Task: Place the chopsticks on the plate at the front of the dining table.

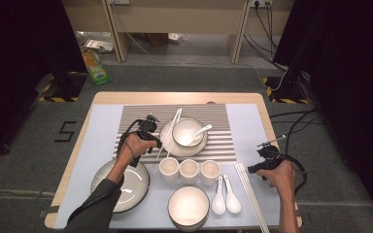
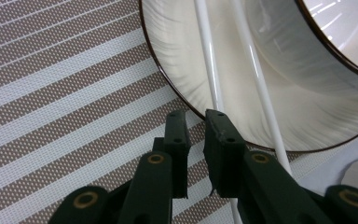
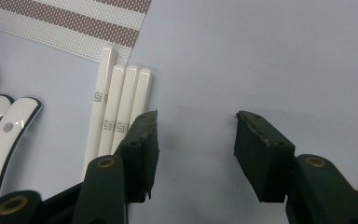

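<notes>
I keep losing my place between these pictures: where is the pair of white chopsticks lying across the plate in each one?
High view: chopsticks slant over the plate's left rim, beside the left gripper.
Left gripper view: upper centre, running toward the jaws.
Right gripper view: not that pair.
Shared landmark: the striped mat.

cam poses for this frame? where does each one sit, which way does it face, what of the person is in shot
High view: above the person's side, facing forward and down on the table; both forearms, left gripper, right gripper.
Left gripper view: rides the left gripper, faces the plate and its chopsticks; narrow gap between its fingers.
Right gripper view: faces the four chopsticks; jaws wide.
Shared: both chopstick sets appear from above too.
</notes>
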Demonstrator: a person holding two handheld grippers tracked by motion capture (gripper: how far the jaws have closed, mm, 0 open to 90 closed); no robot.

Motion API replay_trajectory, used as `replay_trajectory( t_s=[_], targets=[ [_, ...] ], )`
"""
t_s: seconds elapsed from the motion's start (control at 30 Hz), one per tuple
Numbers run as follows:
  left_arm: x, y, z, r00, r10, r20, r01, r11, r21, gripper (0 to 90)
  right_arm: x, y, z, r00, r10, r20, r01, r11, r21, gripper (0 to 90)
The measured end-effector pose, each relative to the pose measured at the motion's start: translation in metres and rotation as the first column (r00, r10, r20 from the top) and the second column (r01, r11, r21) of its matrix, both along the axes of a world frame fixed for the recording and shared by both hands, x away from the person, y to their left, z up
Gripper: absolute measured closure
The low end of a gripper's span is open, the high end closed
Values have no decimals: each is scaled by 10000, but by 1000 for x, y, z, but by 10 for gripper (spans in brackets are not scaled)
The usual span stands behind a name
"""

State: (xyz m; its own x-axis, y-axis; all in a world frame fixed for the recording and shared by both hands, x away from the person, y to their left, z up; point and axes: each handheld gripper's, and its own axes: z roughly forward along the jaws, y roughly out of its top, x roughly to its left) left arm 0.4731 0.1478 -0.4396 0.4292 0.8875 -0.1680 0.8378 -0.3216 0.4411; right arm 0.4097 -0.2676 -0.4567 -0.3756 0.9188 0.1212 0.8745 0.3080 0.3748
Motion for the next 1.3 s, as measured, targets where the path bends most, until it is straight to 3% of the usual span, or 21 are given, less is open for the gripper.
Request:
replay_trajectory(
  t_s=[0.17,0.7,1.07,1.3],
  targets=[
    [-7,-4,1,9995,-317,57,315,9993,197,785,0,0,0,10000,-9,-19,9,10000,-7,490],
    [-13,-22,5,9960,-895,7,894,9958,216,774,0,-1,0,10000,-60,2,60,9999,136,490],
    [-15,-17,5,9952,-969,-100,970,9952,140,766,-1,-2,-1,10000,-49,57,48,9998,184,490],
    [-20,-17,4,9916,-1265,-283,1270,9917,180,766,0,-1,-1,10000,-68,12,68,9999,135,489]
  ],
)
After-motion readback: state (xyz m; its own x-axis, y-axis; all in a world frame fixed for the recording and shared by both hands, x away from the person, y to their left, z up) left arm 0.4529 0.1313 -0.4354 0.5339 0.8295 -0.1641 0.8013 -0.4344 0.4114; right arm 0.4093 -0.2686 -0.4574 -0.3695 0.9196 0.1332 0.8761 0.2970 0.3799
